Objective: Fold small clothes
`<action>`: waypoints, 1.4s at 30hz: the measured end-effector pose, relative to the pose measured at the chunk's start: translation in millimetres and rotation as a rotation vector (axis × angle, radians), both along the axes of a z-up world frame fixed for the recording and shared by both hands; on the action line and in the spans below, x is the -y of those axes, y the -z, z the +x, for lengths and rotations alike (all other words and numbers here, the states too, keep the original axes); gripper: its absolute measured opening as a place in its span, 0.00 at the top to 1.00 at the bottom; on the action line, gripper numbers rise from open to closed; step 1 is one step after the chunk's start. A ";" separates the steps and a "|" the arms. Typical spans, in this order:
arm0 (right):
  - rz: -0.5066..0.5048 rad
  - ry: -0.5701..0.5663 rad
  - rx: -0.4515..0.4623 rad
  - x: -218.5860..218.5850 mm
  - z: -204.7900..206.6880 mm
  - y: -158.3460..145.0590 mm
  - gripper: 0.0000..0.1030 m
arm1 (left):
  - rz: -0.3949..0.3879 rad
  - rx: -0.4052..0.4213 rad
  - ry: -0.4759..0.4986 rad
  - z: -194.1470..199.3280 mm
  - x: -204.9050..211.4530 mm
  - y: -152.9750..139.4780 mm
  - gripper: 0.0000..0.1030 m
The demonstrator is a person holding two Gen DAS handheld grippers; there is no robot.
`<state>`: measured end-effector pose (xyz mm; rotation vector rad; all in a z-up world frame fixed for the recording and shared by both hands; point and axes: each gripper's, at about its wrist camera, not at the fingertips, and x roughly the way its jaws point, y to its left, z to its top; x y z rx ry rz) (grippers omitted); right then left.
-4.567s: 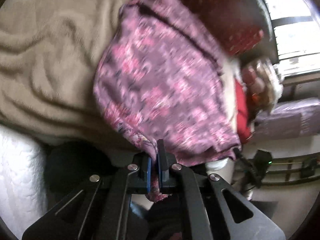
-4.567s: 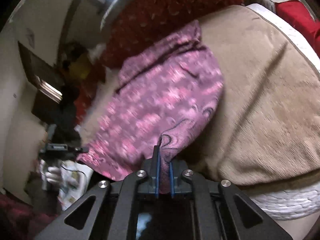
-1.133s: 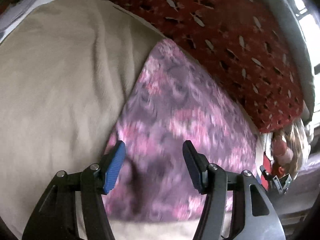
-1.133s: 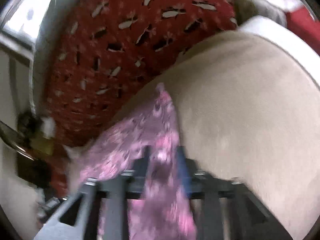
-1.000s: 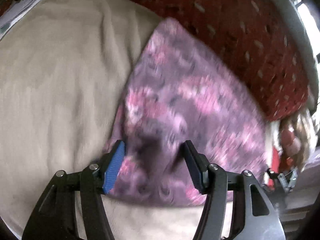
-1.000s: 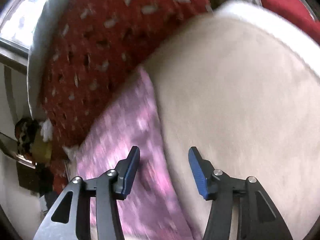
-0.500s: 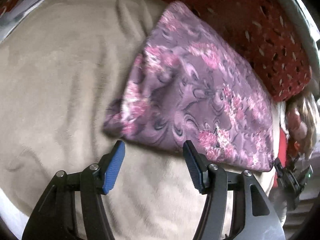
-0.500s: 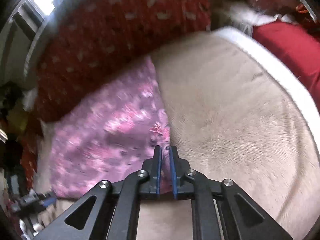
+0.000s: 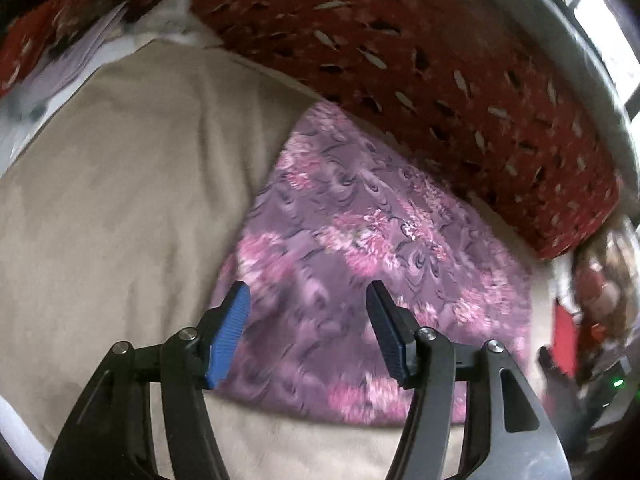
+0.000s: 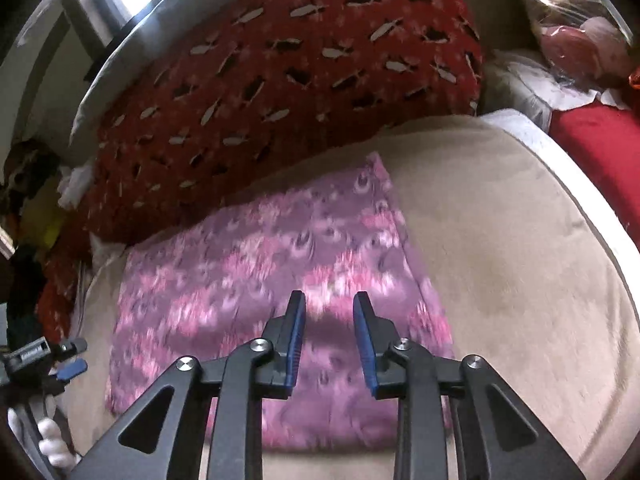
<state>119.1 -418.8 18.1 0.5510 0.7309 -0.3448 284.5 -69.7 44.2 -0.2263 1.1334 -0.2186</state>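
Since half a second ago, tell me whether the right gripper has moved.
Yes. The right gripper, jaws just opening with nothing pinched, has lifted back off the purple floral cloth, whose near edge on the beige blanket now shows.

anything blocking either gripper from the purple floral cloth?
Nothing visible. The purple floral cloth lies flat on the beige blanket, bare on top. Left gripper and right gripper are both open above it, nothing between their fingers.

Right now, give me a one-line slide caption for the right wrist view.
Right gripper, jaws apart and empty, above the folded purple floral garment on the beige blanket.
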 end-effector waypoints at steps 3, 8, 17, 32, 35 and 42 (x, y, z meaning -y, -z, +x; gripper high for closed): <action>-0.060 0.039 -0.058 5.5 18.6 25.1 0.65 | 0.115 -0.001 0.024 5.8 25.5 28.8 0.41; -0.084 0.050 -0.034 9.0 21.8 65.4 0.56 | 0.233 0.103 0.045 -6.3 44.1 56.1 0.34; -0.094 0.023 -0.020 6.8 22.5 64.5 0.47 | 0.182 0.019 0.014 11.6 40.2 54.1 0.29; -0.014 0.126 -0.055 48.0 28.1 39.8 0.43 | 0.171 0.067 -0.008 3.2 45.3 37.6 0.29; 0.055 0.152 -0.125 61.2 38.8 57.2 0.43 | 0.167 0.113 -0.002 3.6 49.3 28.0 0.29; 0.029 0.067 0.021 55.6 37.4 37.4 0.94 | 0.231 0.116 -0.002 20.1 54.3 39.9 0.29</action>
